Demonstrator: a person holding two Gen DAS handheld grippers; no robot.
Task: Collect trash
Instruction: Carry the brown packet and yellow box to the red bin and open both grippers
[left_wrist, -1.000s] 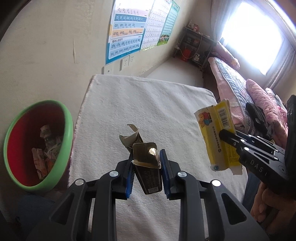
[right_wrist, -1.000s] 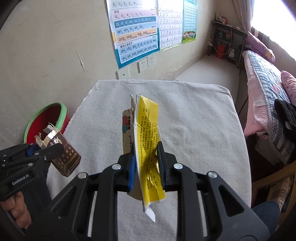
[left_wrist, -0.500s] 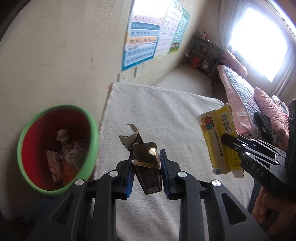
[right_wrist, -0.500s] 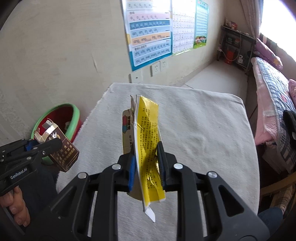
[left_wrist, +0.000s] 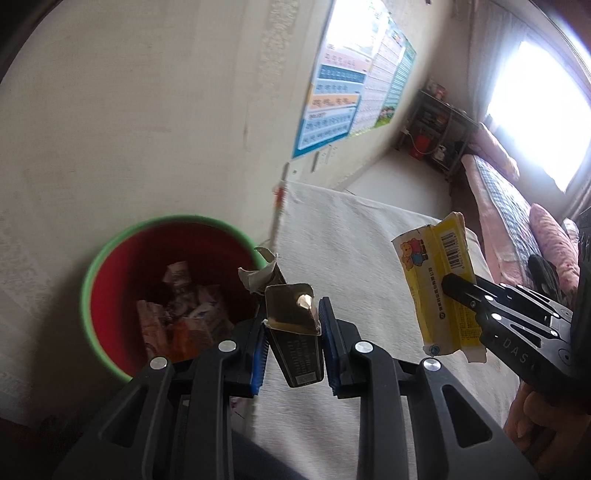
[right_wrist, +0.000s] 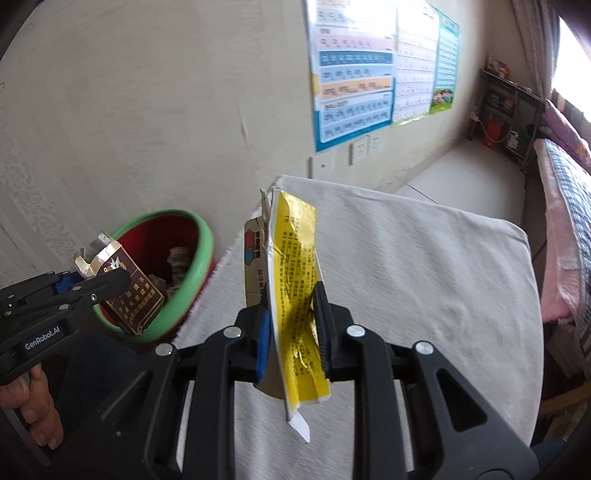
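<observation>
A: Nearest in the left wrist view, what is seen between the pads of the left claw (left_wrist: 293, 334)?

B: A dark brown carton (left_wrist: 295, 343) with a torn-open top is clamped there, the pads closed narrowly against its sides. In the right wrist view the same carton (right_wrist: 131, 297) is seen from the side, its gold print visible, with the left claw (right_wrist: 88, 286) held in front of the bin.

A: And the right claw (right_wrist: 291, 321)?

B: It is closed on a flattened yellow packet (right_wrist: 297, 291), gripped low, with a white tab hanging below the pads. Only the printed yellow face is shown in that view; in the left wrist view the packet (left_wrist: 437, 284) is seen with a cartoon bear and a barcode, pinched by the right claw (left_wrist: 458, 291).

A: Where are both items held?

B: The packet is held above the white cloth-covered surface (right_wrist: 424, 266). The carton is held at the surface's left edge, just beside the bin.

A: What is shown farther off?

B: A red bin with a green rim (left_wrist: 110, 251) is seen beside the surface, against the wall. From the left wrist view its inside is laid open, with crumpled wrappers (left_wrist: 188, 314) in it; from the right wrist view only a sliver of them is visible. Beyond, wall charts (right_wrist: 354, 70) and a bed (left_wrist: 517, 206) are seen.
</observation>
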